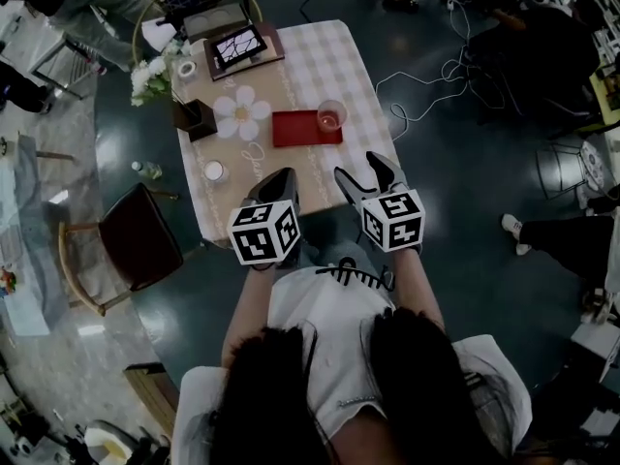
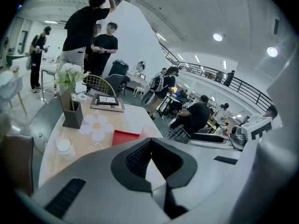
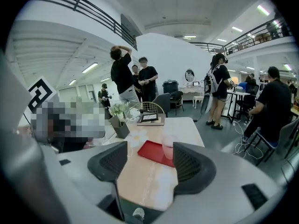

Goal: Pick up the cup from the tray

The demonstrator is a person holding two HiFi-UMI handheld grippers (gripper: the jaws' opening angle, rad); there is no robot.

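Observation:
A clear cup (image 1: 331,115) stands on the right end of a red tray (image 1: 302,129) in the middle of a table with a checked cloth (image 1: 320,61). Both grippers hover over the table's near edge, short of the tray. My left gripper (image 1: 275,184) has its jaws together with nothing in them; in the left gripper view its tips (image 2: 150,141) meet, and the tray (image 2: 125,136) shows just beyond them. My right gripper (image 1: 362,174) is open and empty. In its own view the right gripper (image 3: 149,155) faces the tray (image 3: 153,152), and the cup (image 3: 168,146) stands by the right jaw's inner edge.
On the table are a white flower-shaped mat (image 1: 240,112), a dark vase of white flowers (image 1: 192,116), a tablet on a brown board (image 1: 238,46) and a small white jar (image 1: 214,171). A dark chair (image 1: 143,236) stands at the left. Cables (image 1: 426,80) lie on the floor at the right. Several people stand behind the table.

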